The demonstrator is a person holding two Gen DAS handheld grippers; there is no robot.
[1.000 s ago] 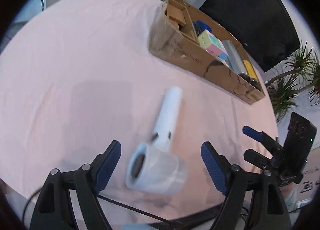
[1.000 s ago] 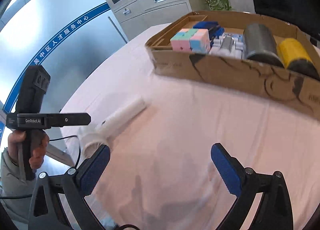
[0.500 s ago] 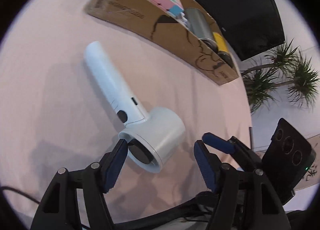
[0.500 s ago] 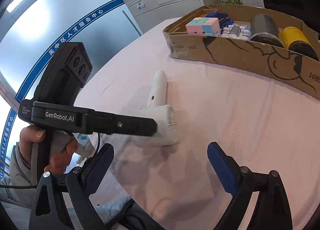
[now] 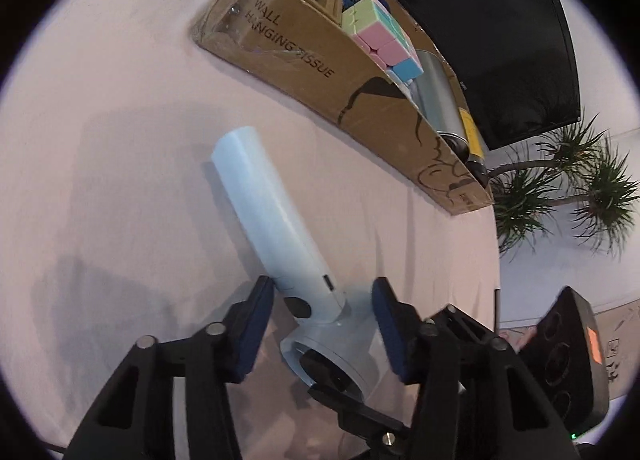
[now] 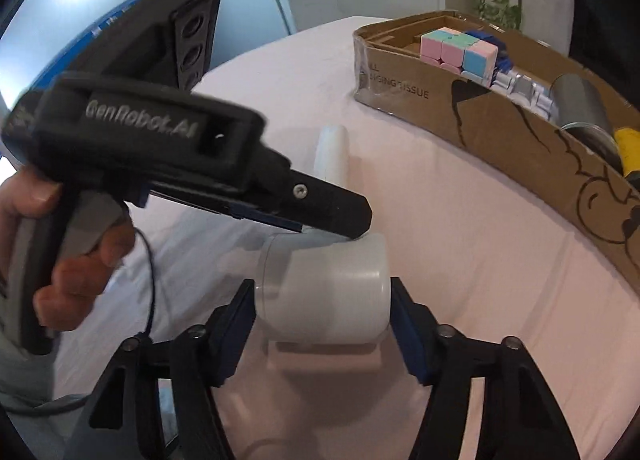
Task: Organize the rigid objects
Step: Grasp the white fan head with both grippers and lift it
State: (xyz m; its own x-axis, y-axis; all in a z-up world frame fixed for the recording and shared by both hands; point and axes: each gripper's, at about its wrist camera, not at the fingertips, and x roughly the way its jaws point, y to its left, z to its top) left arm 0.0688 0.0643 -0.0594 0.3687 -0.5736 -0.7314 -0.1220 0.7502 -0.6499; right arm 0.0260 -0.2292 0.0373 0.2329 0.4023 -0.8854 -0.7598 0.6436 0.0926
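Both claws have closed in on the white hair dryer [image 5: 280, 228] over the last second; a second ago it lay well ahead of them on the pink desk [image 5: 120, 140].

Left claw [image 5: 320, 324]: fingers apart, straddling the junction of the dryer's handle and barrel. Pads near the body on both sides, contact not evident.

Right claw [image 6: 322, 324]: fingers apart, bracketing the dryer's barrel end from the opposite side, pads just beside it; firm clamp not confirmed.

Dryer lies flat on the desk, handle pointing toward the cardboard box [image 5: 304, 60], a short way off it. Box holds a pastel puzzle cube [image 5: 380, 36], a grey cylinder [image 5: 436, 100] and a yellow-topped item [image 5: 470, 128].

Judgement: approach is finished and a two-handed grasp is next. After closing, the dryer likely goes into the box. Risk: the smooth barrel slipping between the pads.
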